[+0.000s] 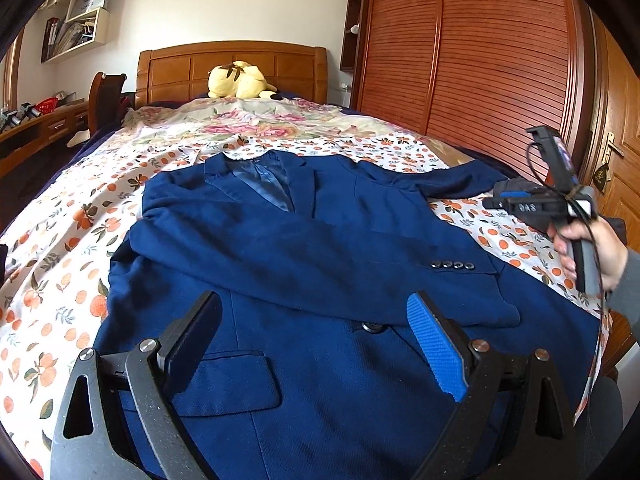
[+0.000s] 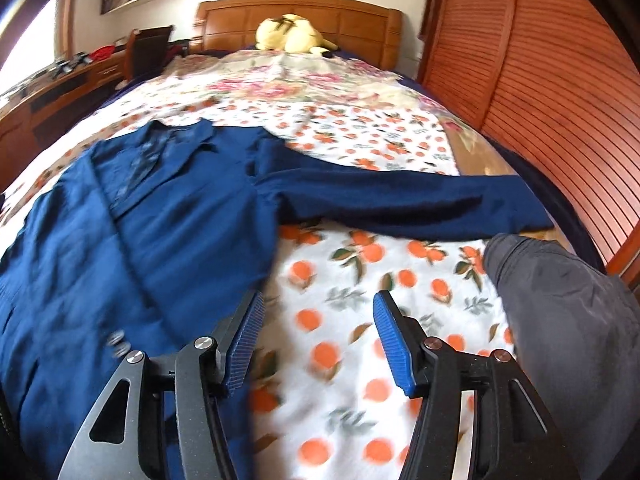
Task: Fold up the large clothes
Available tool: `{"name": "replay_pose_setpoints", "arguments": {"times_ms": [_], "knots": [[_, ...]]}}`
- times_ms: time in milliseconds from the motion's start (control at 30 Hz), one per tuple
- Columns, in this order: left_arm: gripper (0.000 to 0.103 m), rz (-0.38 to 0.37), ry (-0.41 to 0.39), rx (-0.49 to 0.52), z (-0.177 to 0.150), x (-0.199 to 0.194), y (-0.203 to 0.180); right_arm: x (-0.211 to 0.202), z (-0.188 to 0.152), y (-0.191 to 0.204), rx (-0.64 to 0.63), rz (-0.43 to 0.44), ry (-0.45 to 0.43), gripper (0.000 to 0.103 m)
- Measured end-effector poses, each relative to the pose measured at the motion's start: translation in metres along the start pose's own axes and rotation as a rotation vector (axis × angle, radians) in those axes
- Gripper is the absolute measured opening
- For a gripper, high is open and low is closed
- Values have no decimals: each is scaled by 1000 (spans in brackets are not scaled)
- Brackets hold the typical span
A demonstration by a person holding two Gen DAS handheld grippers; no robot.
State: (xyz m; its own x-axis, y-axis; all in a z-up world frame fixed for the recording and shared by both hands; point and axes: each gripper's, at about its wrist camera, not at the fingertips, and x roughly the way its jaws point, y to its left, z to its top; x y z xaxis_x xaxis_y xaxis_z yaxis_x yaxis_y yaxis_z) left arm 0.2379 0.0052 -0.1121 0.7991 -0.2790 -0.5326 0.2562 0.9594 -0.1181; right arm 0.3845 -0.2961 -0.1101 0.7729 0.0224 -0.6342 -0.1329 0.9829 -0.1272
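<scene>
A navy blue suit jacket (image 1: 304,280) lies front-up on the bed, collar toward the headboard. Its left sleeve is folded across the chest, the cuff with several buttons (image 1: 454,266) at the right. Its other sleeve (image 2: 400,200) stretches out to the right across the sheet. My left gripper (image 1: 316,320) is open and empty, hovering over the jacket's lower front near a pocket flap (image 1: 236,380). My right gripper (image 2: 318,312) is open and empty above the sheet, just right of the jacket's edge; it also shows in the left wrist view (image 1: 532,202), held by a hand.
The bed carries an orange-fruit patterned sheet (image 2: 360,360) and a floral blanket (image 1: 256,120). A yellow plush toy (image 1: 238,80) sits by the wooden headboard. A slatted wooden wardrobe (image 1: 480,60) stands along the right. A desk (image 1: 44,124) stands left. A grey-trousered leg (image 2: 560,312) rests at the bed's right edge.
</scene>
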Motion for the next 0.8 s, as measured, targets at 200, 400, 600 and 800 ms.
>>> {"name": "replay_pose_setpoints", "arguments": {"times_ms": [200, 400, 600, 800], "knots": [[94, -4, 16, 0, -1, 2, 0, 46, 27, -32, 72, -53, 31, 60], [94, 0, 34, 15, -2, 7, -2, 90, 56, -52, 159, -60, 55, 60], [94, 3, 60, 15, -3, 14, -2, 132, 77, -74, 269, -56, 97, 60], [94, 1, 74, 18, -6, 18, -2, 182, 78, -103, 416, -77, 188, 60]]}}
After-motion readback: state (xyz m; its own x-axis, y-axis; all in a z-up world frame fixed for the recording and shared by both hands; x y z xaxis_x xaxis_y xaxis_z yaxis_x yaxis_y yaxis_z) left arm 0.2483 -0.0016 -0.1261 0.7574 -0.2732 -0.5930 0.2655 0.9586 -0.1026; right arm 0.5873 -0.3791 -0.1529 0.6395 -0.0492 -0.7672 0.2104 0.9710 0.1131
